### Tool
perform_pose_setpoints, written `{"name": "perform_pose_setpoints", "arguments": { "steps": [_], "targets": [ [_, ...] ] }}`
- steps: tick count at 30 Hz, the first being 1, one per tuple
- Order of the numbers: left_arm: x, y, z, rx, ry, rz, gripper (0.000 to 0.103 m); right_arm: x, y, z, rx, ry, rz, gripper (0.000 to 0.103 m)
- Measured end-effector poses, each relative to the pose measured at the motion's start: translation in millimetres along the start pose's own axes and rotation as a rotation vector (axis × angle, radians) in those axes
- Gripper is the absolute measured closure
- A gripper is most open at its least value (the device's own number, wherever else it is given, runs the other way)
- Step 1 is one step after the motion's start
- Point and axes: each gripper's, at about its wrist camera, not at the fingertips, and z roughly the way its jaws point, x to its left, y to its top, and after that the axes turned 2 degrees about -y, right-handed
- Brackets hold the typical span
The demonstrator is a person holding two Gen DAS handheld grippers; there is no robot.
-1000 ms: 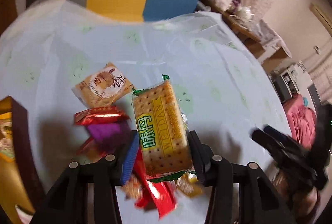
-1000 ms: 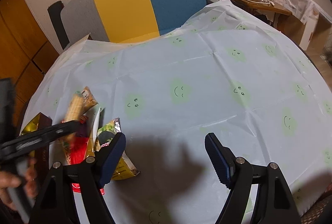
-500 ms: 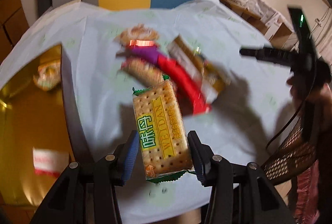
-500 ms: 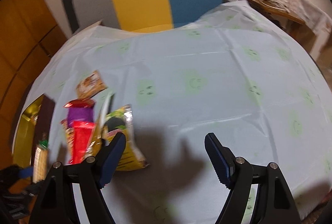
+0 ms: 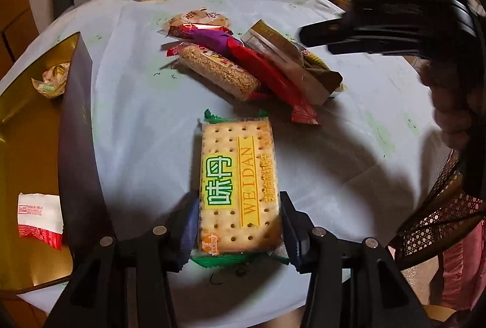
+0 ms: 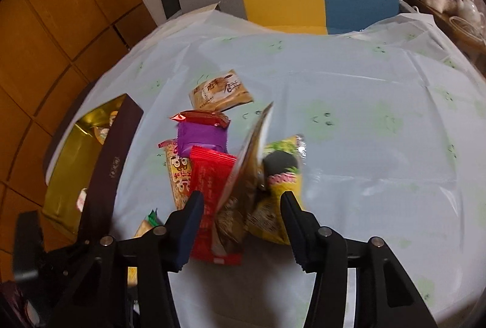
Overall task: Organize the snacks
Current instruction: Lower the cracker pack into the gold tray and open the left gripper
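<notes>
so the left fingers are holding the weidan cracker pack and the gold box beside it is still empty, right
Not quite: the gold box is not empty. The left wrist view shows a pale wrapped snack and a red-and-white packet already in it. The left gripper does hold the Weidan cracker pack.

Glossy plastic cracker packet (image 5: 238,188), shiny gold box (image 5: 27,127)

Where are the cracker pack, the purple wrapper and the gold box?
cracker pack (image 5: 238,186), left wrist view, on the yellow label at its middle
purple wrapper (image 6: 202,136), right wrist view, on its flat face
gold box (image 5: 29,142), left wrist view, on its bare gold floor
</notes>
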Motion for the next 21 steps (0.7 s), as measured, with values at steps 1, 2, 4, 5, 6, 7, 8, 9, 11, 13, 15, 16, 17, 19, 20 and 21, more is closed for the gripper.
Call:
{"name": "perform_pose_setpoints", "arguments": {
  "steps": [1,2,4,5,6,7,8,9,11,13,15,16,17,19,20,21],
  "targets": [
    [0.3,-0.4,0.0,-0.001,0.001,-0.001,0.053,2.5,1.3,5.3,0.01,-0.006,-0.001,0.05],
    [0.0,-2.1,-1.1,-0.003,-0.001,-0.004,0.053,5.2,2.8,12.8,0.027,-0.005,-0.001,0.05],
    [1.5,-4.0,-0.9,-0.012,-0.005,-0.006,0.053,7.6,4.7,25.2,0.057,-0.009,-0.006,0.052],
    [1.3,-5.7,-1.3,-0.018,-0.005,-0.007,0.053,9.8,4.5,33.7,0.076,-0.024,-0.014,0.065],
    [0.2,-7.8,-2.3,-0.024,-0.005,-0.006,0.053,11.6,3.6,42.5,0.1,-0.045,-0.02,0.069],
    [-0.2,-9.2,-2.7,-0.03,-0.004,0.001,0.053,13.9,1.7,46.8,0.1,-0.061,-0.03,0.071],
    [0.5,-11.2,-3.7,-0.034,-0.004,0.008,0.053,15.5,0.6,46.9,0.09,-0.063,-0.038,0.073],
    [0.7,-12.2,-4.2,-0.038,-0.006,0.013,0.053,17.8,-0.4,45.1,0.086,-0.073,-0.042,0.075],
    [-0.6,-9.7,-1.9,-0.044,-0.012,0.013,0.054,20.5,-2.1,34.4,0.057,-0.067,-0.042,0.077],
    [-1.0,-10.2,-2.6,-0.049,-0.01,0.015,0.054,20.7,-4.8,17.3,0.014,-0.056,-0.032,0.077],
    [-1.9,-9.8,-3.7,-0.051,0.0,0.022,0.055,18.1,-9.4,3.3,-0.015,-0.045,-0.023,0.077],
    [-2.5,-10.0,-5.1,-0.052,0.003,0.023,0.055,16.4,-12.8,-2.8,-0.022,-0.043,-0.019,0.077],
    [-4.1,-11.0,-8.7,-0.055,0.003,0.023,0.055,14.5,-16.6,-7.9,-0.024,-0.045,-0.017,0.077],
    [-3.5,-9.8,-13.5,-0.058,-0.012,0.017,0.055,13.2,-24.5,-16.4,-0.022,-0.036,-0.014,0.077],
    [-2.9,-9.2,-17.5,-0.068,-0.023,0.011,0.055,13.2,-29.2,-17.4,-0.02,-0.03,-0.016,0.077],
    [-2.6,-8.1,-25.0,-0.089,-0.032,0.009,0.055,14.2,-35.6,-19.4,-0.015,-0.027,-0.029,0.077]
  ]
}}
